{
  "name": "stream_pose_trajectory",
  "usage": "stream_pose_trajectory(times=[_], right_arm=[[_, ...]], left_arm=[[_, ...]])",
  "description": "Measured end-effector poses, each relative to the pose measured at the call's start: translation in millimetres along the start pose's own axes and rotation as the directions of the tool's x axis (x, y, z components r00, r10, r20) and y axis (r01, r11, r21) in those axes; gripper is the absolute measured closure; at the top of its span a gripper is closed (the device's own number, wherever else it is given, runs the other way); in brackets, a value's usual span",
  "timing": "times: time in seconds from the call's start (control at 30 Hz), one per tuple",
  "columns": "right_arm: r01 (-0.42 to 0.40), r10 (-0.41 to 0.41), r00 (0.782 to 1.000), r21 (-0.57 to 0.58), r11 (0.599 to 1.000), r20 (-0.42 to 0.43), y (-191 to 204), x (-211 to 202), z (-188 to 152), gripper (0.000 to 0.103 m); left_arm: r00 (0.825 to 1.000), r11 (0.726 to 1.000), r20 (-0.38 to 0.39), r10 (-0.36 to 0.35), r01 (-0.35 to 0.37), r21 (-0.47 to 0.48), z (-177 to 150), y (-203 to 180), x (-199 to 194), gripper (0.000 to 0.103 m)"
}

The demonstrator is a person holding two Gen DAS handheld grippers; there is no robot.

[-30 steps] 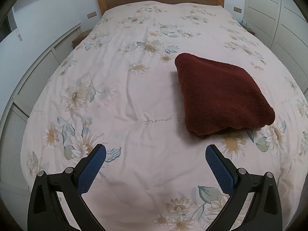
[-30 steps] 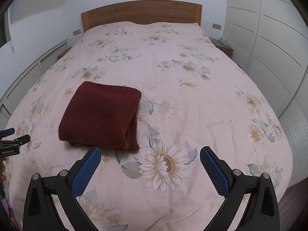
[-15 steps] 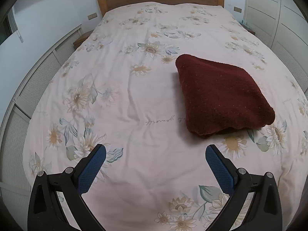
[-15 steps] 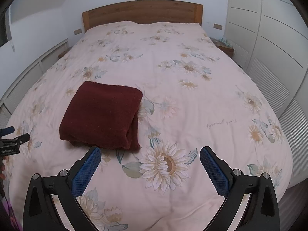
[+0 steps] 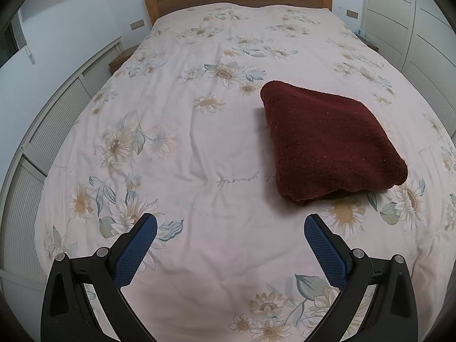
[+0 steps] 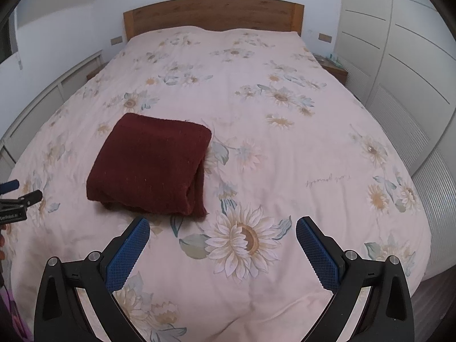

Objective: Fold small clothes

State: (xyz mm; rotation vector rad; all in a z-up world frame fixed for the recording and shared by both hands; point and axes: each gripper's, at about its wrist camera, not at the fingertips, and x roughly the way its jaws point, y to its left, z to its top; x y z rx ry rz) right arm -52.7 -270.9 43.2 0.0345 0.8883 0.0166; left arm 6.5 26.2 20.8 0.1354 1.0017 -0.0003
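Your left gripper (image 5: 230,225) is nearest in its own view, with both blue-padded fingers (image 5: 136,249) spread wide and nothing between them; below it lies only bare quilt. Your right gripper (image 6: 223,228) is likewise spread apart and empty, positioned above a large printed sunflower (image 6: 246,238) on the quilt. At the left edge of the right wrist view, the tip of the left gripper (image 6: 12,196) is visible, apart from the garment. The floral quilt (image 5: 199,131) covers the whole bed and shows shallow creases between the left gripper and the garment; a line of printed script (image 5: 246,179) lies just left of the garment's near edge. The task item, a dark red folded garment (image 5: 327,142), lies flat on the quilt ahead of both grippers: to the right of centre in the left wrist view and left of centre (image 6: 151,162) in the right wrist view. It is a thick, roughly square bundle with stacked layers showing along its near edge and its right side. Neither gripper touches it, and nothing lies between the grippers and the garment. Beyond the garment the quilt runs unobstructed to a wooden headboard (image 6: 213,15) against the wall. White panelled wardrobe doors (image 6: 399,57) stand along the right side of the bed, with a small bedside table (image 6: 332,67) near the headboard. Slatted white panels (image 5: 57,119) run along the left side.
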Motion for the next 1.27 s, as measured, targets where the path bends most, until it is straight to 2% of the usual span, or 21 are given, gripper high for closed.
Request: stream_pose_trajectory(times=[1.27], right_arm=[[-0.002, 0.001, 1.0, -0.025, 1.0, -0.028, 3.1, 8.0, -7.5, 0.001]], left_arm=[[1.0, 1.0, -0.018, -0.022, 0.022, 0.021, -3.1, -6.5, 1.7, 0.001]])
